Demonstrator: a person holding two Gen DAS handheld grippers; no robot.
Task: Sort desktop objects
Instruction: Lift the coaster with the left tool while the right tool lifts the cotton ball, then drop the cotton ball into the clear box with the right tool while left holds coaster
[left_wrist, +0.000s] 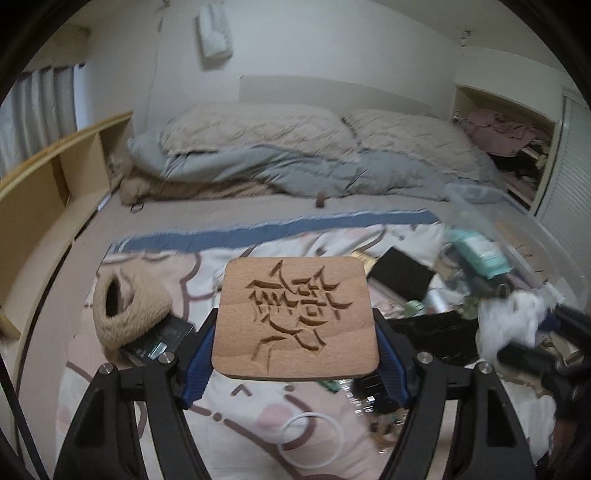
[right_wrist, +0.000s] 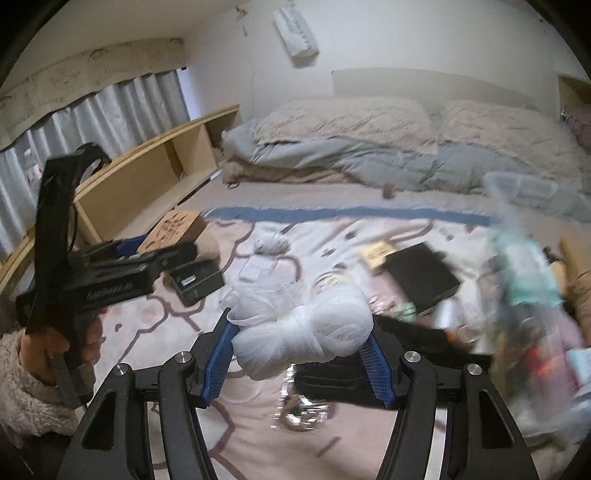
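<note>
Left gripper (left_wrist: 295, 350): clamped on coaster (left_wrist: 295, 317), edge-held flat. Right gripper (right_wrist: 301, 354): clamped on mesh bundle (right_wrist: 303, 332). Both clear of the clutter, likely for the bin (right_wrist: 532, 236).

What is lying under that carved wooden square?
The wooden square is held up in the left gripper; below it lies a patterned blanket and a white ring. Whatever lies directly beneath is hidden.

A square wooden coaster (left_wrist: 295, 317) with rounded corners and a carved character on its face lies flat, gripped by its side edges between blue pads above the bed. A white mesh bundle (right_wrist: 301, 328), bunched and knotted into a soft lump, is squeezed between the other claw's pads, also off the bed.
</note>
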